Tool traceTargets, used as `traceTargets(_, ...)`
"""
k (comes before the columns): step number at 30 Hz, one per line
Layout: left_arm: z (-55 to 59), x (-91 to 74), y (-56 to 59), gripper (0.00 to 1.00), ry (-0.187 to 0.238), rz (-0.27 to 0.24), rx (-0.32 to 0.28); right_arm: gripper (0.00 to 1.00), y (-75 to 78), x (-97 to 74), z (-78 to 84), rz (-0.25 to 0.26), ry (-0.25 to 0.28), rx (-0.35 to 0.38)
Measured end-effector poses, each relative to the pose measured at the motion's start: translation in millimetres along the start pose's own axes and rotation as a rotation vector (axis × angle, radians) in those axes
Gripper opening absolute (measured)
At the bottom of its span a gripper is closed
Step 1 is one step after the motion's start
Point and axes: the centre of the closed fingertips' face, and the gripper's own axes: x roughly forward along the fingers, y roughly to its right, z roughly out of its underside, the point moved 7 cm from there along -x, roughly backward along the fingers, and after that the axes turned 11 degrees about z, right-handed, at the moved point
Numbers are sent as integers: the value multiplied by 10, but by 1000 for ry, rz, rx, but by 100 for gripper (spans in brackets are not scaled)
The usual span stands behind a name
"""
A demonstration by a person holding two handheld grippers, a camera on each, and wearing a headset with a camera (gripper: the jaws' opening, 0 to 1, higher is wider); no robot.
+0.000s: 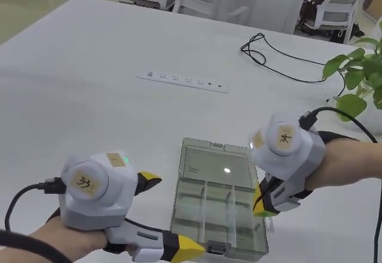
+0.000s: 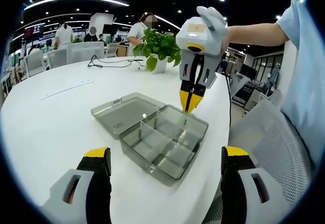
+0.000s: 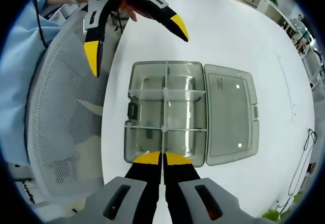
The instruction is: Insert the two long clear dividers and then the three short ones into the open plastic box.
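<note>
The open plastic box (image 1: 245, 252), smoky translucent and rectangular with rounded corners, lies on the smooth white bench (image 1: 89, 96) in front of you, its flat lid (image 1: 216, 166) folded back onto the surface and thin clear dividers (image 3: 163, 107) standing inside it as a grid of compartments. Your left gripper (image 1: 172, 214) sits at the box's near left corner with its yellow-tipped jaws spread wide and nothing between them. Your right gripper (image 1: 263, 209) points down at the right rim, its jaws pressed together with no visible object between them.
</note>
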Motion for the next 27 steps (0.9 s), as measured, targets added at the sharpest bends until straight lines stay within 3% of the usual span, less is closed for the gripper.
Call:
traceTargets(8,4,-23,-7,91,1,-7,-1,2,-11,131,43,5,-34,-2)
traceTargets(20,-4,-29,7,91,-1,-8,5,3,-31,114,36,19,-11,7)
traceTargets(24,0,-42,25,91,-4,-9,9,4,-57,131,68,40,32,-9)
traceTargets(25,-1,-53,31,92,-3,-10,9,7,-67,128,81,48,45,-2)
traceTargets(27,1,-74,38,92,2,-16,9,20,-86,102,56,60,123,52)
